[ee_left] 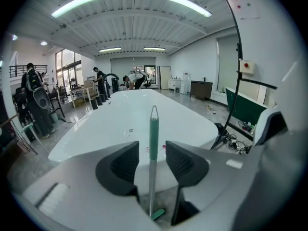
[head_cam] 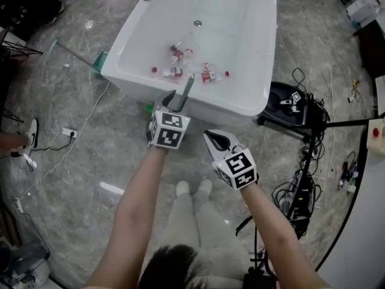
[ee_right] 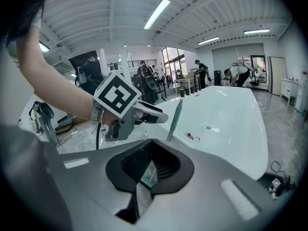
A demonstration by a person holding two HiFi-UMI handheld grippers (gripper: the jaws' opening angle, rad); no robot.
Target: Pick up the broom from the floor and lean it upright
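1. The person's forearms reach in from the bottom edge. Centre-right, the right gripper [head_cam: 215, 141] has its fingers drawn together to a thin slit and grips nothing.
2. The left gripper [ee_left: 152, 150] has its fingers [ee_left: 120, 165] spread wide on either side of the grey metal broom with a teal-green grip [ee_left: 154, 129]. Neither pad touches the pole.
3. At frame centre the broom stands nearly upright, its teal head on the grey marble floor [head_cam: 90, 161]. Its pole appears to rest against the rim of the white bathtub [head_cam: 240, 104]. The leaning looks done; what remains is to draw the left gripper clear without nudging the pole.
4. Small red-and-white bottles [head_cam: 175, 56] lie in the tub. A teal long-handled tool [head_cam: 99, 62] lies on the floor at upper left, and black cables [head_cam: 301, 185] trail at the right. None seems to block the retreat.
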